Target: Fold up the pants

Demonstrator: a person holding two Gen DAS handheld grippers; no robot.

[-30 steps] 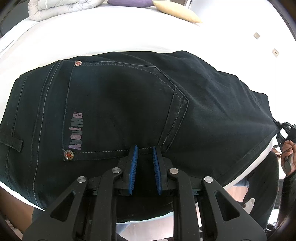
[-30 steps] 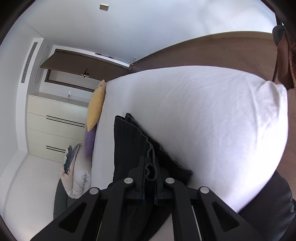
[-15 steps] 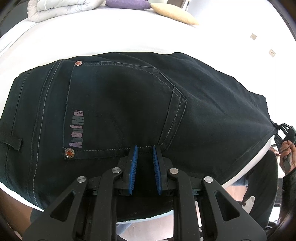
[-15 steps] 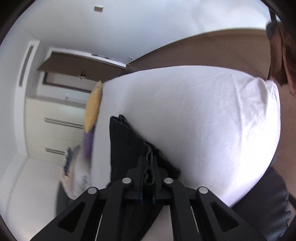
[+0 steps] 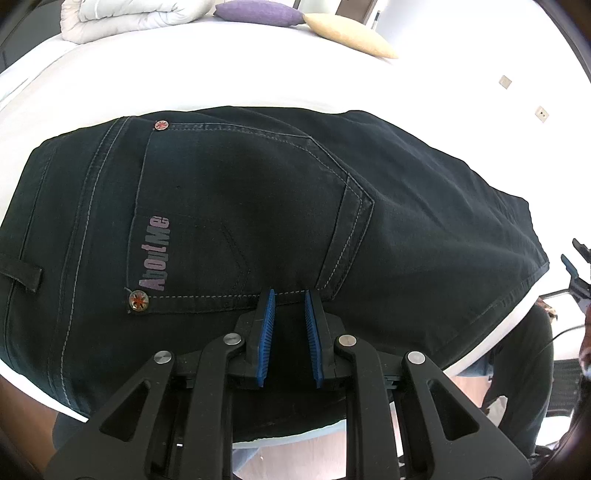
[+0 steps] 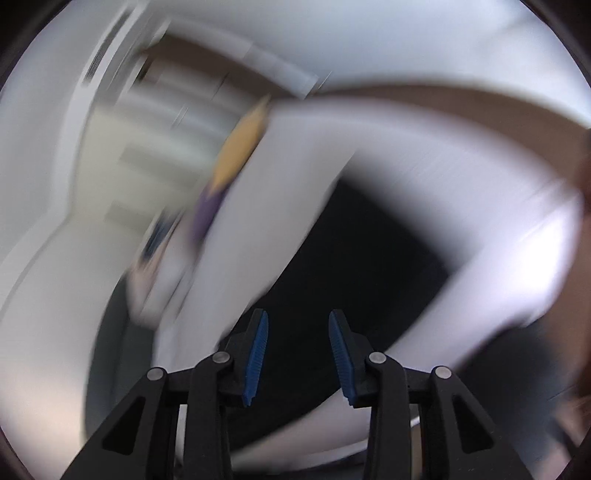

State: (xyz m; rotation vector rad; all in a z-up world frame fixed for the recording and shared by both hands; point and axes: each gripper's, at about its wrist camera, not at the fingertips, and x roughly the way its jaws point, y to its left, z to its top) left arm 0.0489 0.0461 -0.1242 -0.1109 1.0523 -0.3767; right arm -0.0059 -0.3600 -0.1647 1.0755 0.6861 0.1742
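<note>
Black jeans (image 5: 258, 221) lie folded on the white bed (image 5: 184, 74), back pocket up, with a purple "AboutMe" print. My left gripper (image 5: 289, 295) is open, its blue pads just over the pocket's near edge, holding nothing. My right gripper (image 6: 298, 317) is open and empty in a motion-blurred view, above the dark pants (image 6: 354, 266). The right gripper also shows at the right edge of the left wrist view (image 5: 576, 273), apart from the pants' hem end.
A folded white duvet (image 5: 122, 14), a purple pillow (image 5: 258, 11) and a yellow pillow (image 5: 351, 35) lie at the bed's far end. The bed's near edge runs below the pants. A person's legs (image 5: 517, 369) stand at the right.
My right gripper has opened and let go of the pants' end, and it is swinging fast. My left gripper stays open over the pocket.
</note>
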